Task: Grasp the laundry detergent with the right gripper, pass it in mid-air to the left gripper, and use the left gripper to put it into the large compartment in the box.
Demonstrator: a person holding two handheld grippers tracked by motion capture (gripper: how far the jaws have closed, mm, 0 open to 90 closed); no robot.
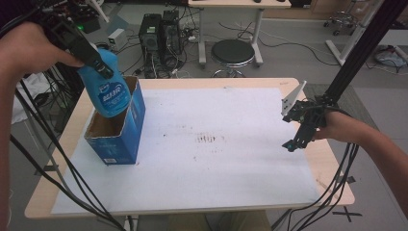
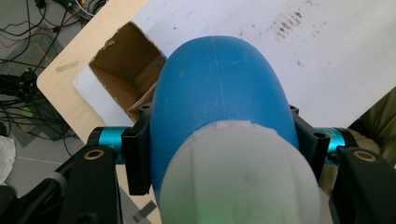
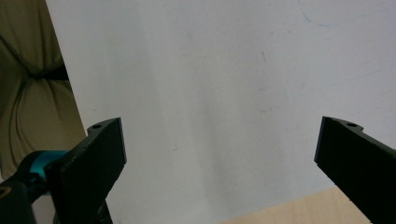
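A blue plastic bottle [image 1: 109,89] with a white cap [image 2: 243,177] hangs with its base dipping into the open top of a blue cardboard box [image 1: 118,139] at the table's left. My left gripper [image 1: 94,60] is shut on the bottle [image 2: 219,93] near its neck, both jaws pressed to its sides. The box's brown inside [image 2: 126,70] shows below the bottle. My right gripper [image 1: 294,143] is held over the table's right edge, open, with nothing between its jaws [image 3: 219,154] and the white sheet beneath.
A white paper sheet [image 1: 202,159] with brown stains at its middle covers the wooden table [image 1: 332,163]. Cables trail off both front corners. Beyond the table stand computer towers [image 1: 159,33], a black stool [image 1: 233,52] and a black frame post [image 1: 358,53].
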